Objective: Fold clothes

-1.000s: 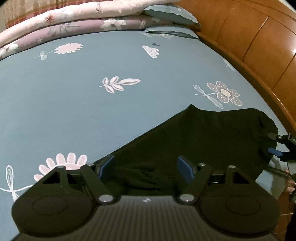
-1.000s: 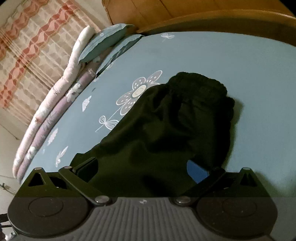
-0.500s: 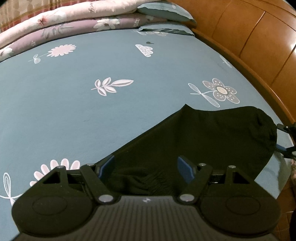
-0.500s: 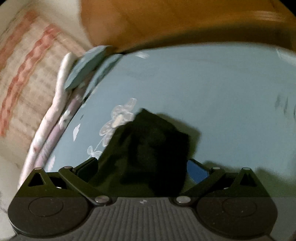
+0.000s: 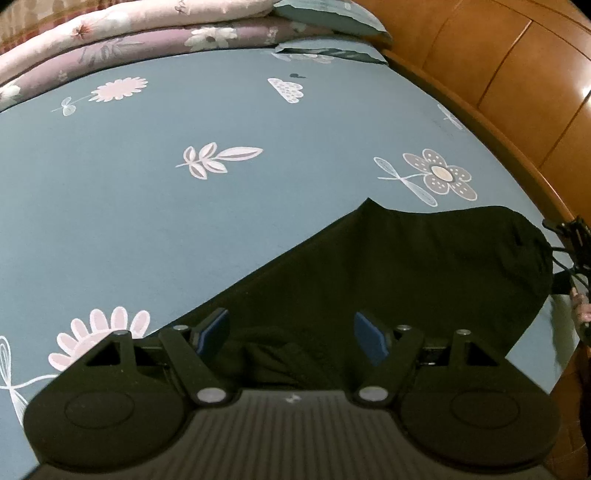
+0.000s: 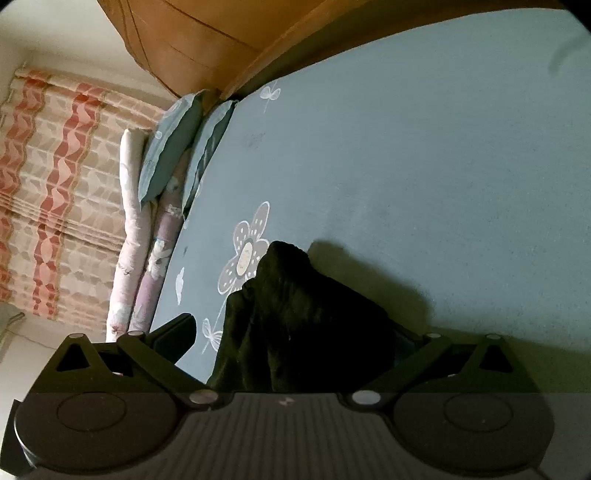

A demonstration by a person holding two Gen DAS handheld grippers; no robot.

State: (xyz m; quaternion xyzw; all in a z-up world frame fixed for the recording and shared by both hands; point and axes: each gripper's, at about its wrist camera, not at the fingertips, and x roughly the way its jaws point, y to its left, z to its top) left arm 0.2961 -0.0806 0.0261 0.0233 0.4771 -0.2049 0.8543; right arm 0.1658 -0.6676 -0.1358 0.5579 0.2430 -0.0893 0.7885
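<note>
A black garment [image 5: 406, 266] lies across the blue flowered bedsheet [image 5: 184, 229], running from the lower left to the bed's right side. My left gripper [image 5: 291, 328] hovers over its near end, jaws wide. Both blue pads [image 5: 214, 330] stand clear of the rumpled cloth below them. In the right wrist view the garment [image 6: 295, 314] is bunched into a mound between the wide jaws of my right gripper [image 6: 293, 325]. It hides the right finger, while the left finger [image 6: 177, 332] is apart from the cloth with sheet showing between. A hand [image 5: 583, 314] shows at the right edge of the left wrist view.
A wooden bed frame [image 5: 517, 122] curves along the right side. Folded floral quilts [image 5: 129, 40] and teal pillows [image 5: 332, 14] line the far end. A patterned curtain [image 6: 48, 192] hangs beyond the bed. Open sheet lies left of and beyond the garment.
The right gripper has rolled and moved along the garment, whose end went from lying flat to a bunched mound between its jaws. The left gripper has barely moved.
</note>
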